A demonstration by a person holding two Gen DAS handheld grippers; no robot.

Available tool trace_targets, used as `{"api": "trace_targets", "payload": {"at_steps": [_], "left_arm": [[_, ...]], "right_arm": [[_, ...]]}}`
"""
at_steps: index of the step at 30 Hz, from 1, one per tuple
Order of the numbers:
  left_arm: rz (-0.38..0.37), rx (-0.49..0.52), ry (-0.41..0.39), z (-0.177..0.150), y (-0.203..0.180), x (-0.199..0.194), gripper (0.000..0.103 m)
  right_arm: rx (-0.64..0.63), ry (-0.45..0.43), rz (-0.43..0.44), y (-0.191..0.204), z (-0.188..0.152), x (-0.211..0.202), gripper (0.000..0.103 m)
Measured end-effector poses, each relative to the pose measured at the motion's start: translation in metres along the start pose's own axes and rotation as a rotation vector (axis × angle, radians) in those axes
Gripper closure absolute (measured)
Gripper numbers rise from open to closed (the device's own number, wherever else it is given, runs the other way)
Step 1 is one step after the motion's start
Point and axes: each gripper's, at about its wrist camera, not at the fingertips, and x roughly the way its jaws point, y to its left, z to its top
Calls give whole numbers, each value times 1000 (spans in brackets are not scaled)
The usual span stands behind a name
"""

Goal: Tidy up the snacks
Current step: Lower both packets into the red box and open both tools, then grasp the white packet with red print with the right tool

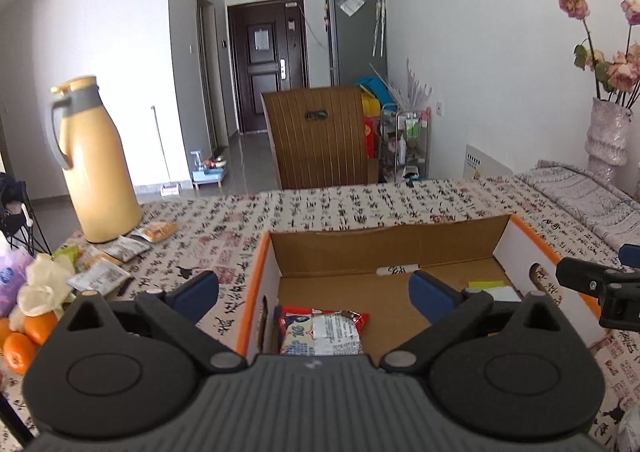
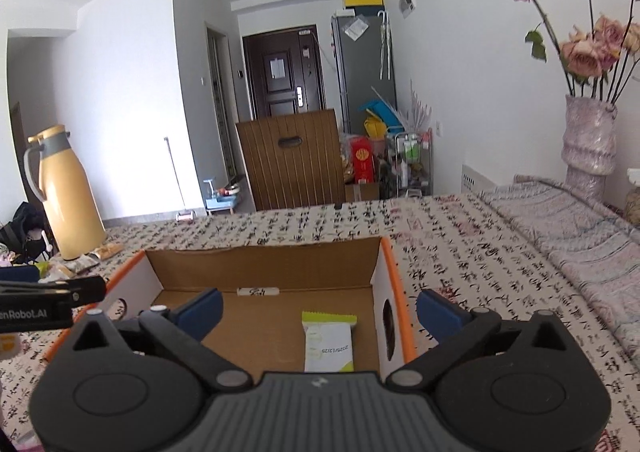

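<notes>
Both grippers fully spread and empty above the open cardboard box.

Your left gripper is nearer the remaining flat foil snack packets, which lie left of the orange-rimmed corrugated cardboard box, beside the smooth yellow thermos jug. Your right gripper hangs over the box's right end. The red crinkled wrapper and the white-green sachet lie inside the box, long axes pointing away from you.

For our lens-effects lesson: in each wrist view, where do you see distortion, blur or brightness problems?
Left wrist view: dark fisheye corners, the yellow thermos leans and looks slightly smeared, and the white wall is washed out. Right wrist view: the vase bows outward, while the box stays sharp.
</notes>
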Motion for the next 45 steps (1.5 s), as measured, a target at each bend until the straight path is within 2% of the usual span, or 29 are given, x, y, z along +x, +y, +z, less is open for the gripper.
{"api": "trace_targets", "payload": {"at_steps": [11,20,30,37,40,42,45], "left_arm": [[-10,-15,-30,-16,8,-56,0],[-19,-49,8,-51,18,-77,0],[15,-80,33,-93,30,-97,0],[31,-122,100,-120,38,-94,0],[35,-129,113,-126,39,-96,0],[37,-131,116,-128,40,-98,0],[36,-133,120,-130,39,-99,0]], "right_arm": [[-19,-20,-2,-14,-17,-65,0],[-46,37,-17,-29,-53,-99,0],[-25,192,-62,-47,-100,-95,0],[-2,254,-96,-54,-126,-89,0],[-5,261,-109,-55,-131,-87,6],[-3,263,-128,-54,-133,-86,19],[-18,257,-150,-53,-136,-86,30]]}}
